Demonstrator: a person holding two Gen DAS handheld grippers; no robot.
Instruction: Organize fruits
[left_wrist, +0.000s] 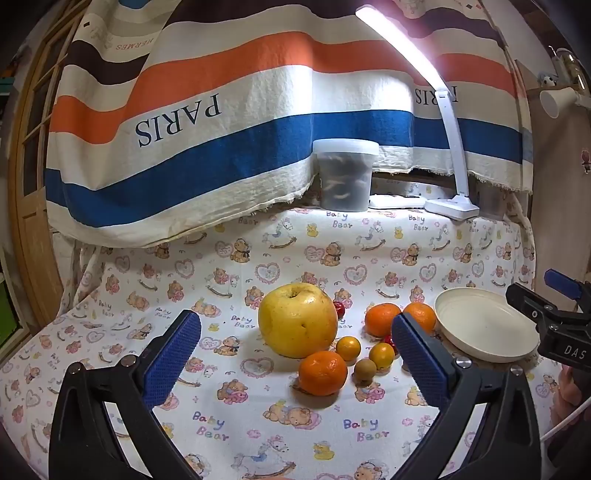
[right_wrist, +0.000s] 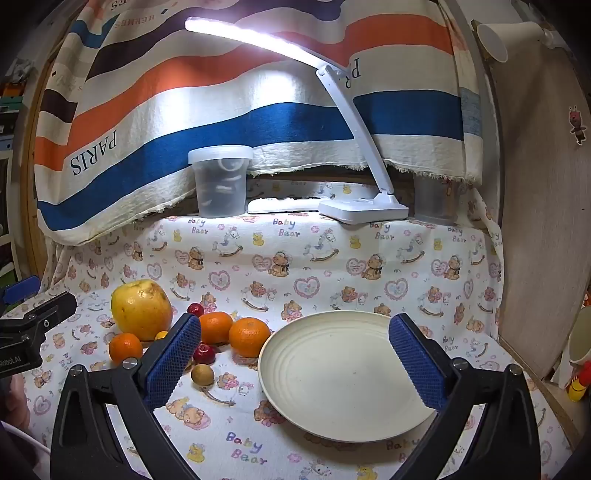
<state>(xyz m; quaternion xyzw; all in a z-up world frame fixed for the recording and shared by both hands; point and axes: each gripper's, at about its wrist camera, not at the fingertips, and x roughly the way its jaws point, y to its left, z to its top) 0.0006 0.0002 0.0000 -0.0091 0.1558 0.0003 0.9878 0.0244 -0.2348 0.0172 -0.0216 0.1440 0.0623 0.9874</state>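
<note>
Both grippers are held wide open over the printed cloth (left_wrist: 258, 424), and nothing is gripped. Ahead of the left gripper (left_wrist: 295, 354) the fruits are gathered, the big yellow apple (left_wrist: 297, 320) straight between its fingers. Under the right gripper (right_wrist: 295, 354) the empty plate (right_wrist: 332, 373) is seen, with the fruits to its left, so the left gripper is judged nearer.

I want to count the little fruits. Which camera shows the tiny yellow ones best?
The left wrist view: both small yellow fruits show whole, in front of the big yellow apple. In the right wrist view only a sliver of one peeks out; a tool finger hides the rest.
</note>
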